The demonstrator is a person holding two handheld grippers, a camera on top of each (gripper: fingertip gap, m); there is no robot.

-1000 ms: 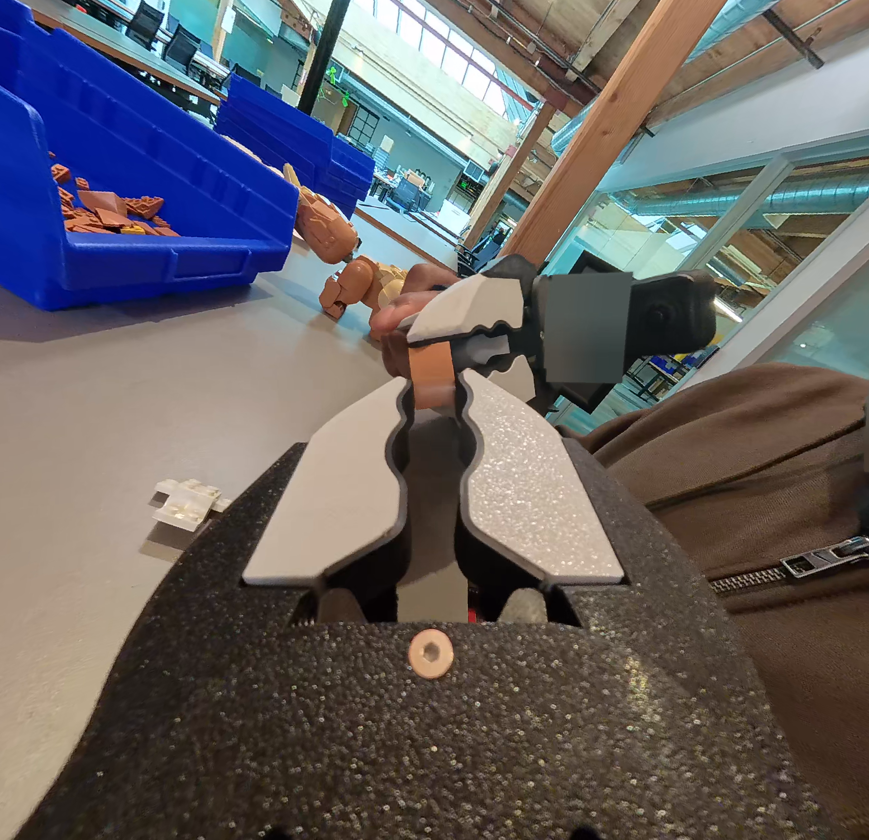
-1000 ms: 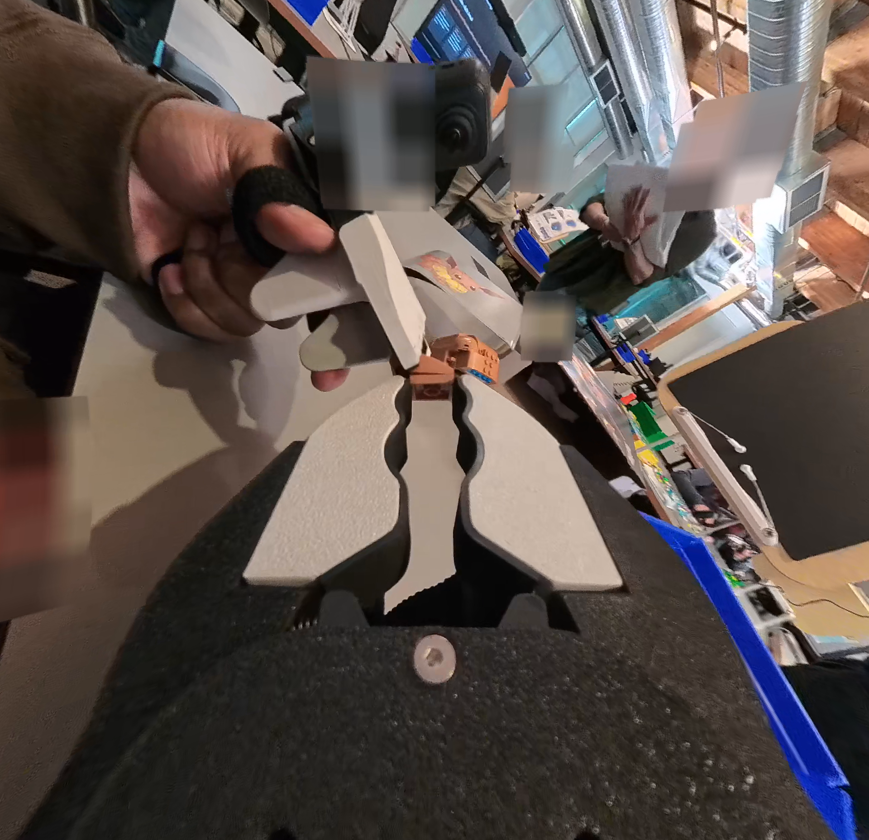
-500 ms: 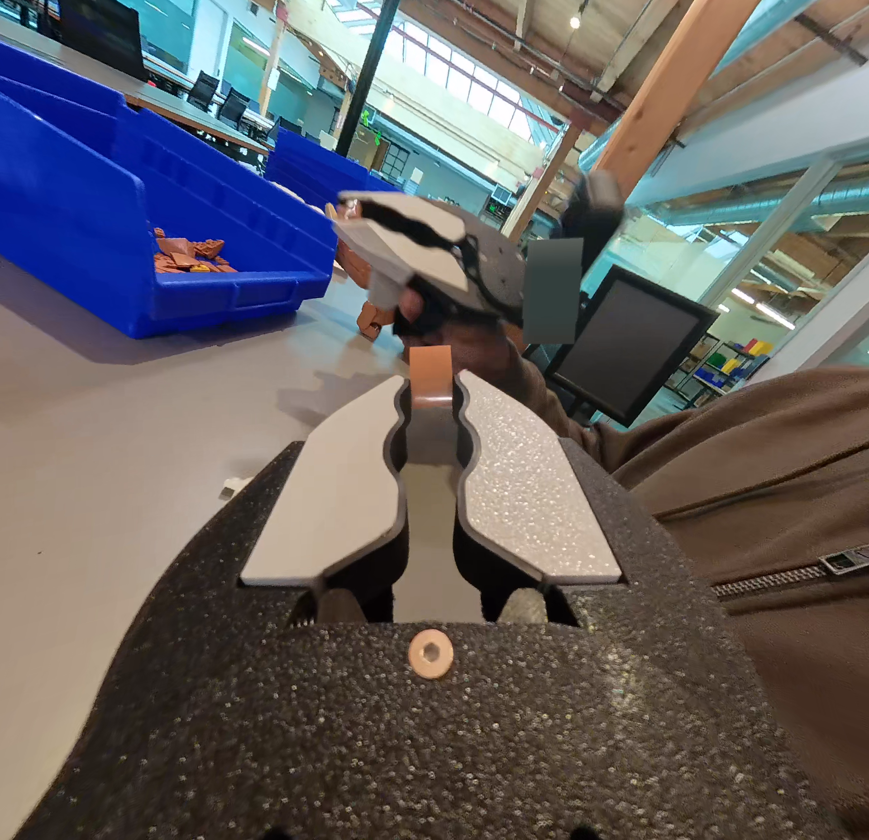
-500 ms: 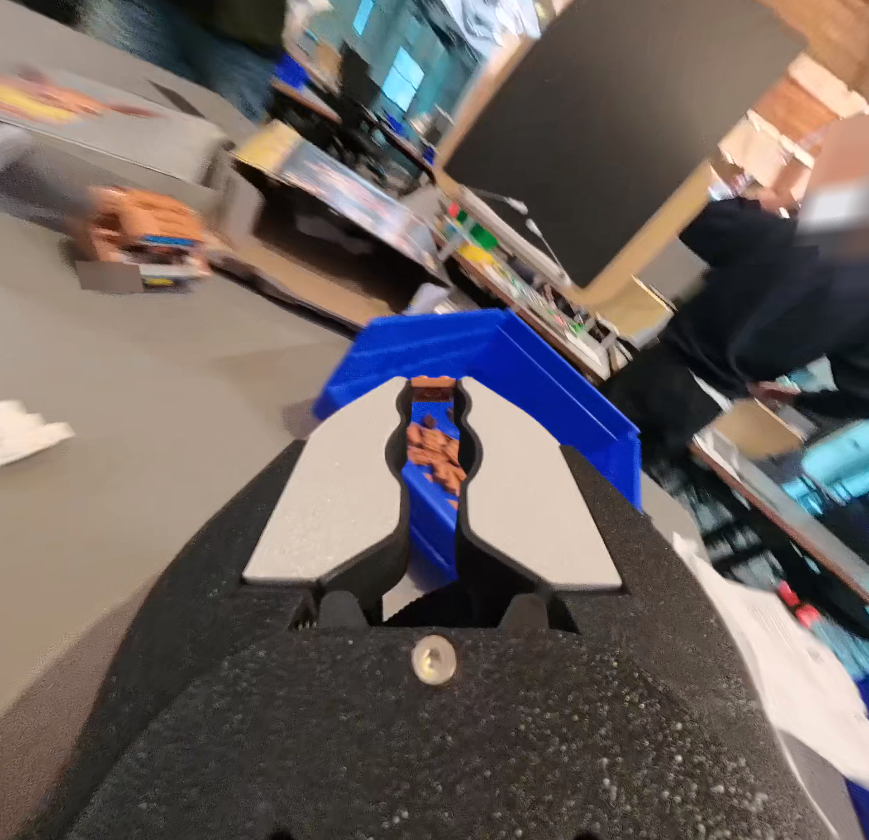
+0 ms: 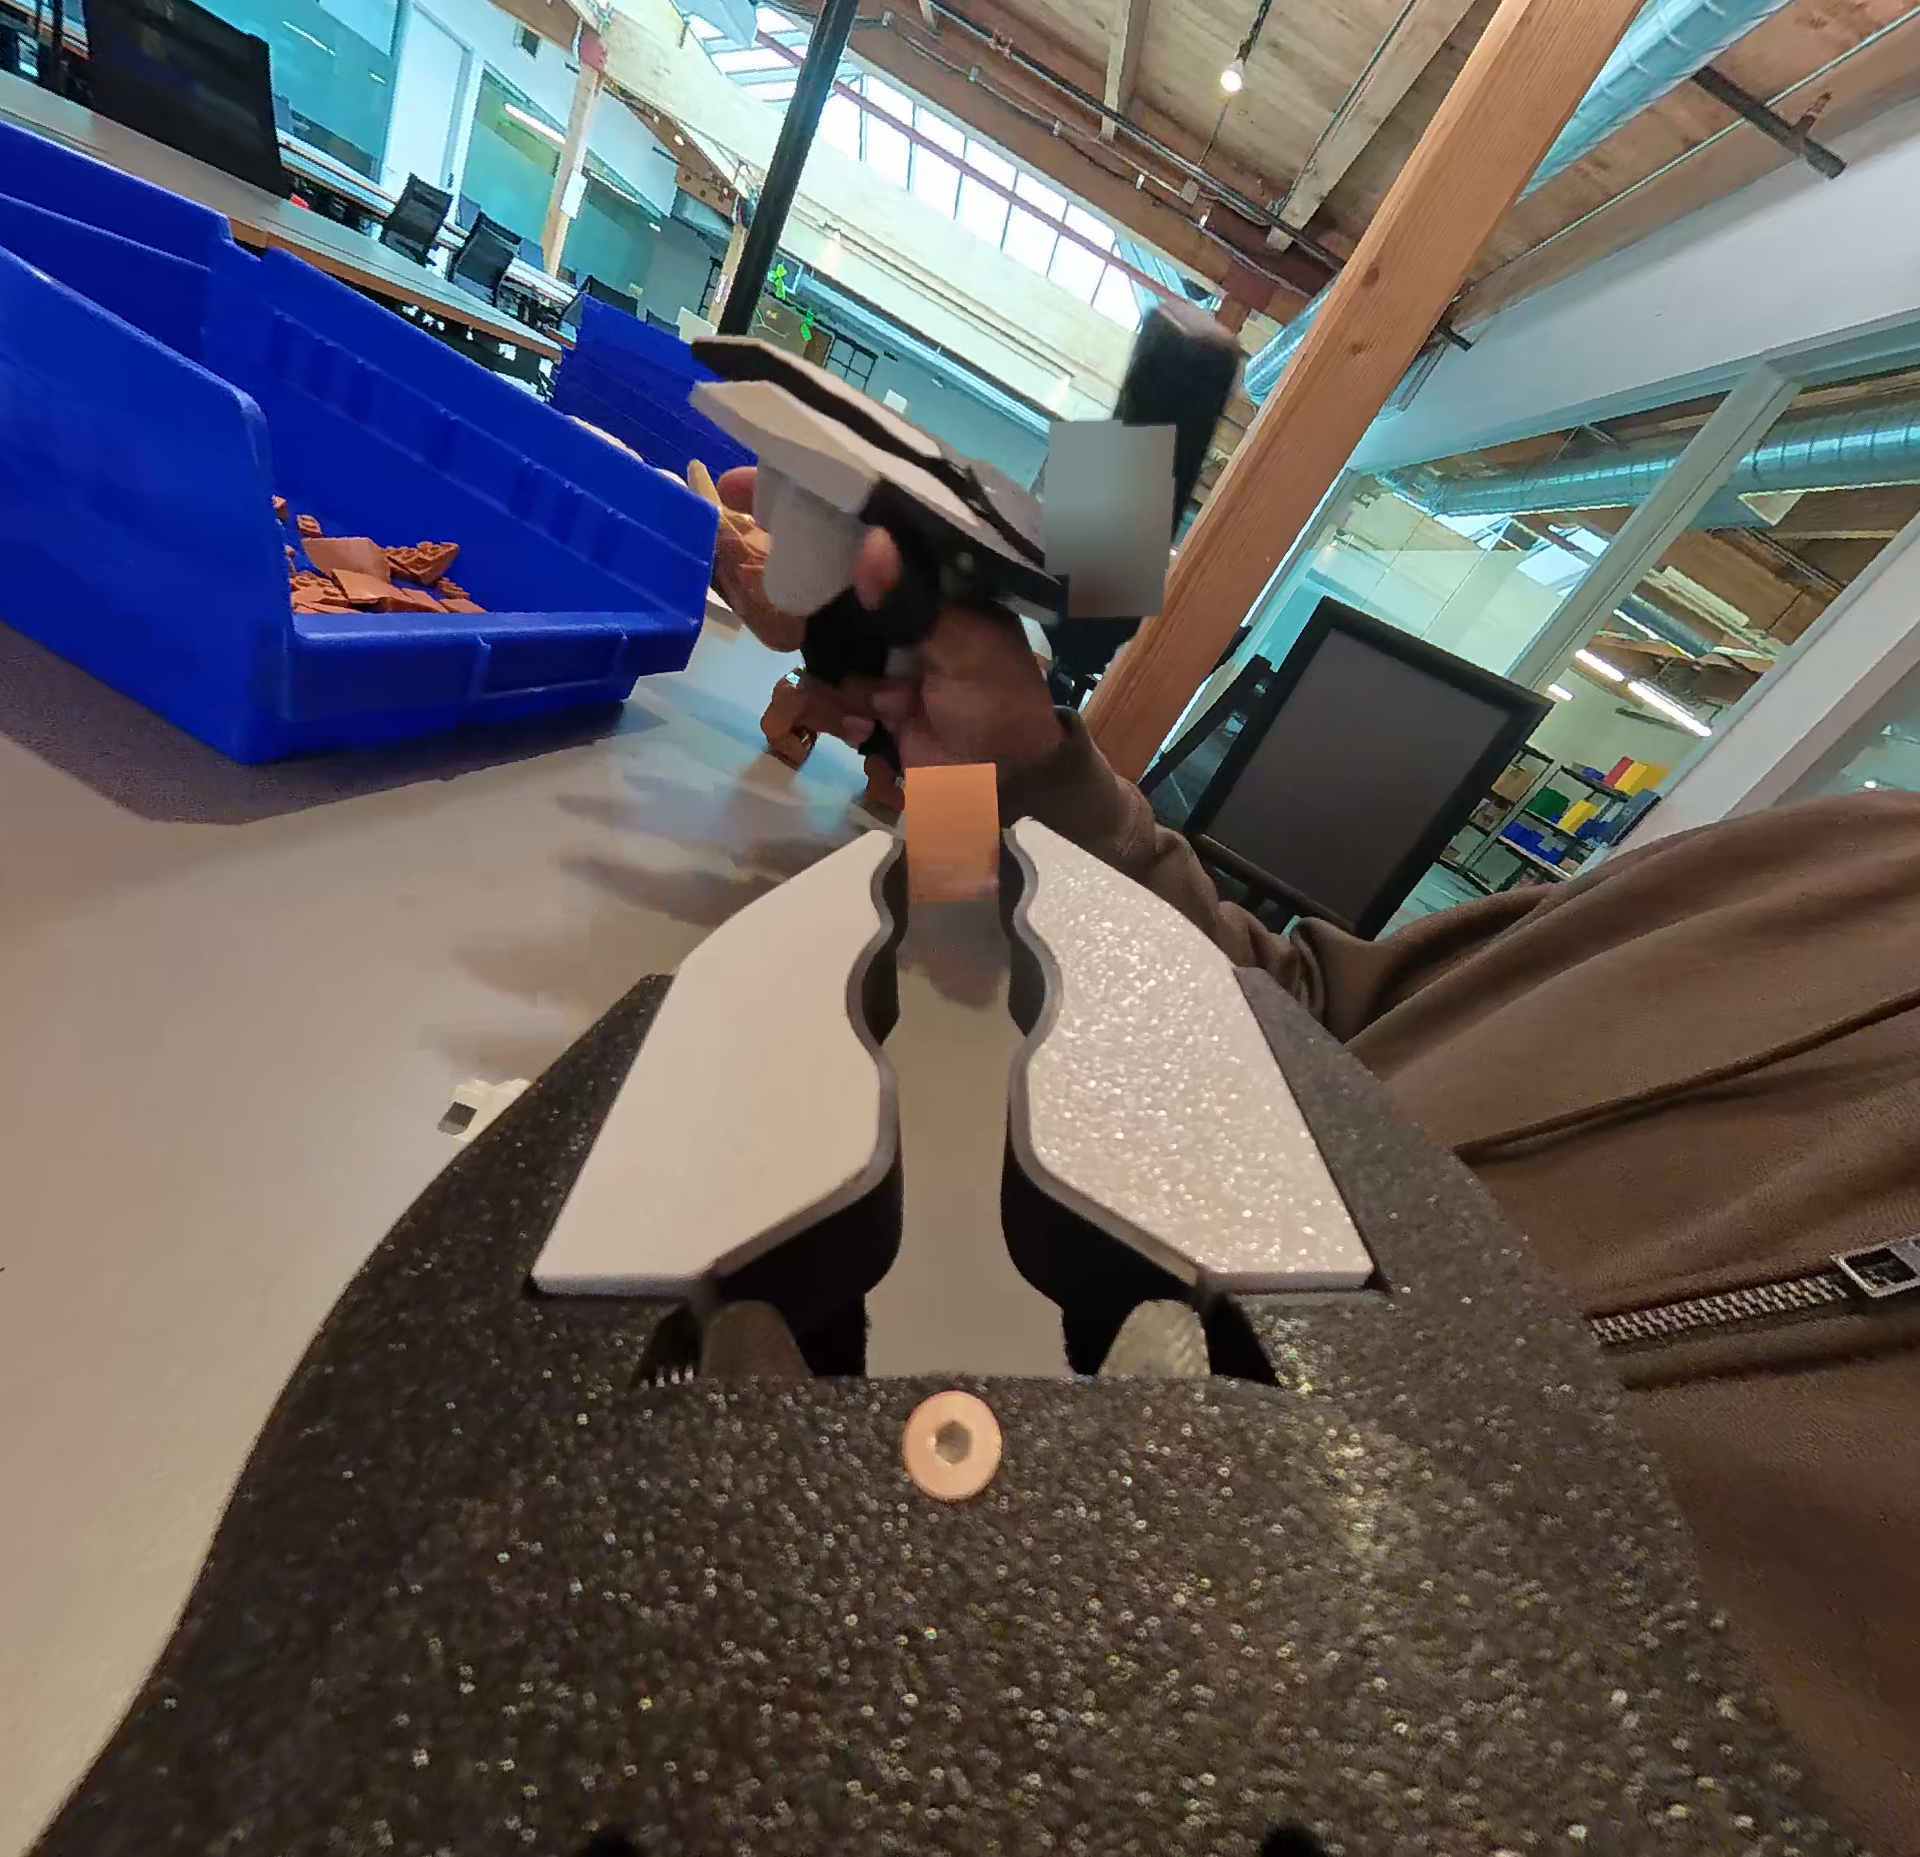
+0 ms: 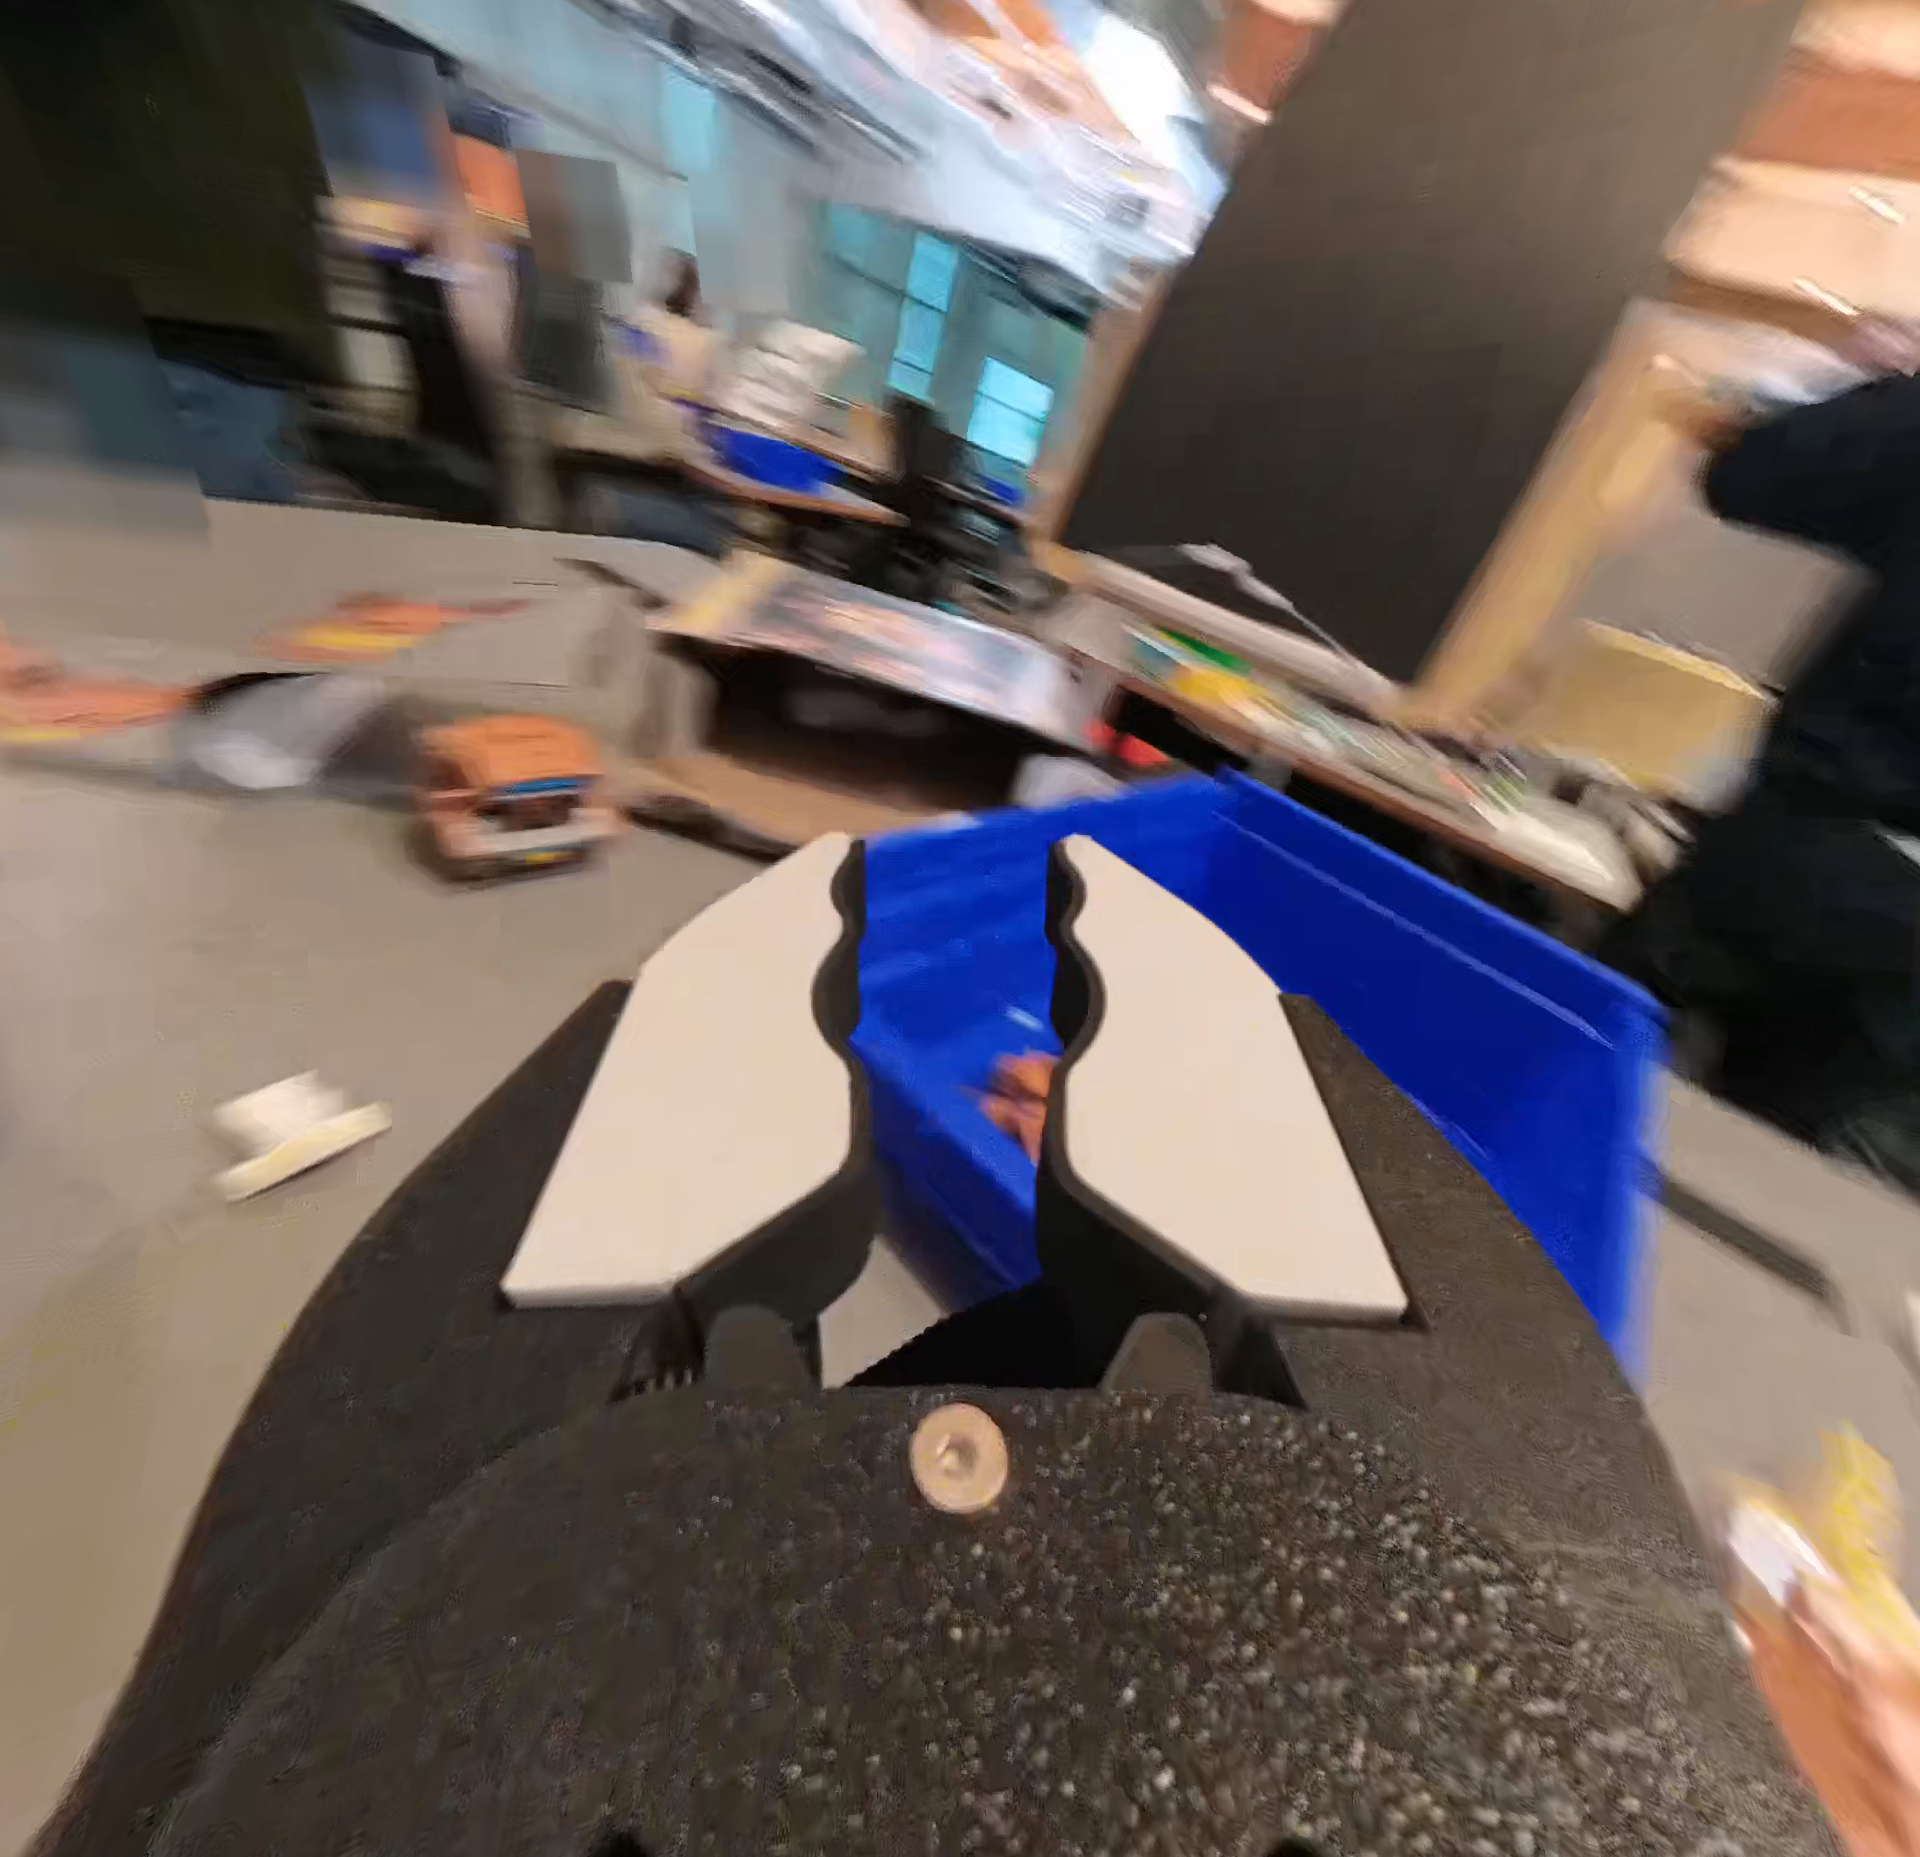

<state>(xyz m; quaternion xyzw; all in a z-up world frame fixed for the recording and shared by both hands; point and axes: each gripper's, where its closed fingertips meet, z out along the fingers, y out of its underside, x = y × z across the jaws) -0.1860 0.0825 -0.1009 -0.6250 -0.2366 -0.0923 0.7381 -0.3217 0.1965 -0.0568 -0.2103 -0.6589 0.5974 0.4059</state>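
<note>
Left gripper (image 5: 951, 841) clamped on an orange brick (image 5: 951, 836); right gripper (image 6: 954, 862), fingers apart and empty, aimed at the blue bin (image 6: 1403, 986) at twelve o'clock.

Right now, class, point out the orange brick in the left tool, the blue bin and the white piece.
orange brick (image 5: 951, 836), left wrist view, front face.
blue bin (image 5: 457, 654), left wrist view, front wall.
white piece (image 6: 296, 1132), right wrist view, middle.

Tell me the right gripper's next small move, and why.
Probably lower the right gripper into the blue bin: it is open and empty, aimed at the brown pieces inside, while the left gripper is clamped on a brown piece.
</note>
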